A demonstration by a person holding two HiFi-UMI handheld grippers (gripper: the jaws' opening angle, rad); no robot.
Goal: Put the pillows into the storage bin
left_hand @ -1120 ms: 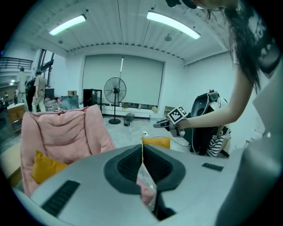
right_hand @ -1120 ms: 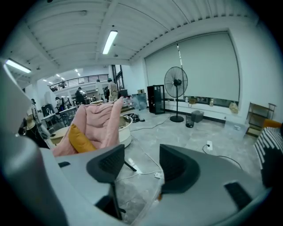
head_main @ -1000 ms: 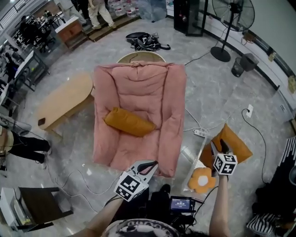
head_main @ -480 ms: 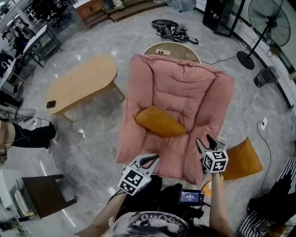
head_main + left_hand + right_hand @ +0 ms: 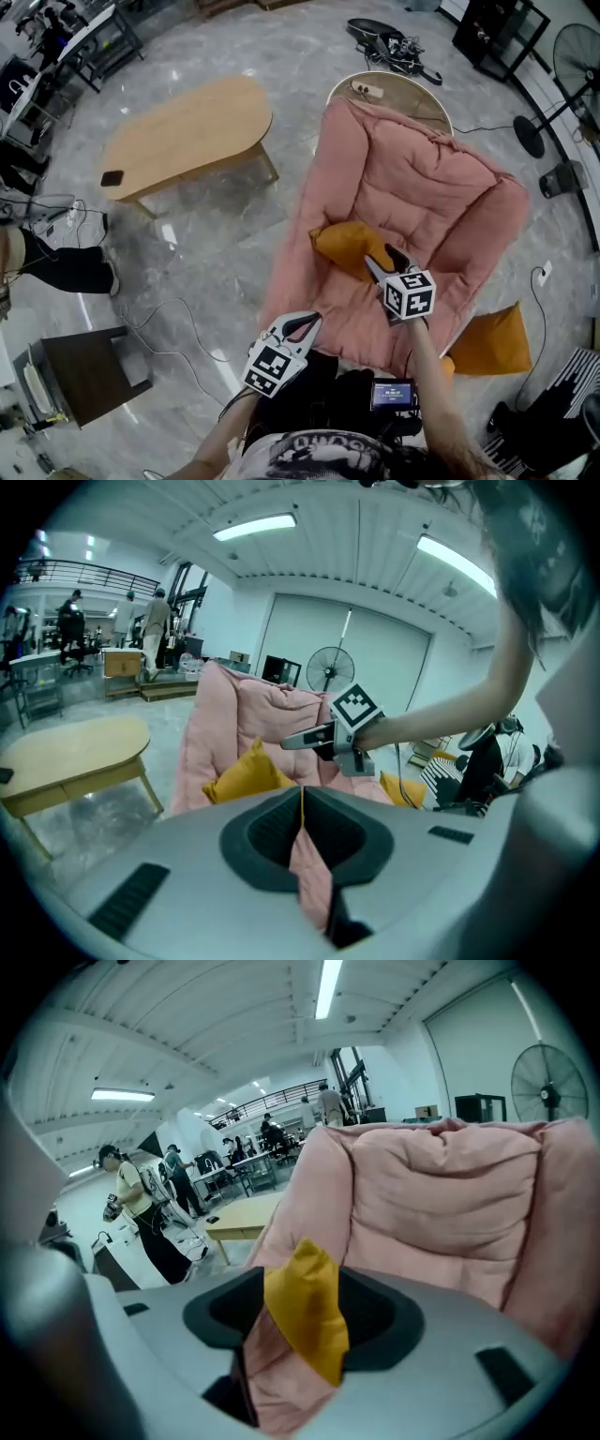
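Over the pink lounge chair (image 5: 412, 187), the head view shows the orange pillow (image 5: 345, 246) lying on the seat, its long axis running from upper left to lower right. The right gripper (image 5: 382, 262) hangs at the pillow's near right end, clearly the closer tool. The left gripper (image 5: 307, 327) waits well back at the chair's front edge. A second pillow (image 5: 494, 339) lies beyond the chair's right side. Through the left gripper view, that gripper's jaws meet at their tips and carry nothing, with the pillow ahead and slightly left. Through the right gripper view, the jaws stand wide apart and grip nothing. A corner of the pillow is framed between them, so a short advance straight ahead looks enough.
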